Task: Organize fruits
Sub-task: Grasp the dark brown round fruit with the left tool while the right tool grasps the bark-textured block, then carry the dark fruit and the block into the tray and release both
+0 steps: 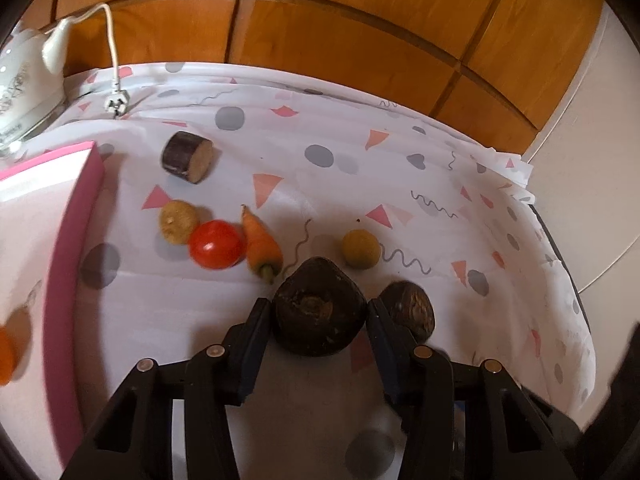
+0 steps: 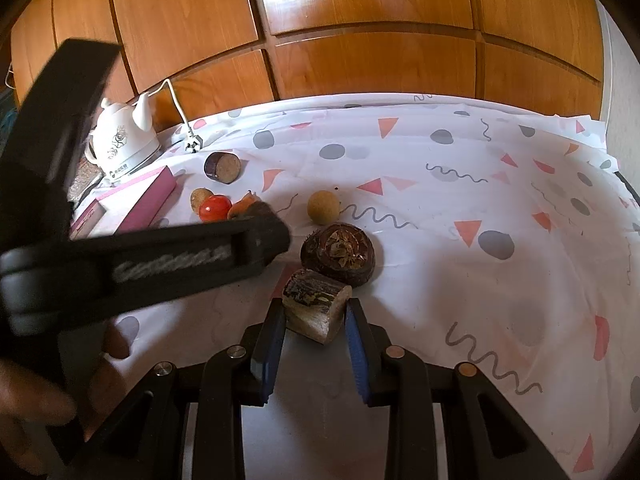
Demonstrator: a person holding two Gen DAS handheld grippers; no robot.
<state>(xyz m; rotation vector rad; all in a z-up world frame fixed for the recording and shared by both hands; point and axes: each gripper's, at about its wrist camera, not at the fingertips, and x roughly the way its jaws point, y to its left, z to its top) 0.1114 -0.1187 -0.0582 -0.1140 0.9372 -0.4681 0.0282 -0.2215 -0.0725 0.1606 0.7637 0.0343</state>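
At lower centre of the left wrist view, the left gripper clamps a dark brown, rough, round taro-like root; it looks firm and hefty, best held across its widest middle. The right gripper pinches a stiff cut cane segment. A pink shallow box at left shows an orange fruit beside it.
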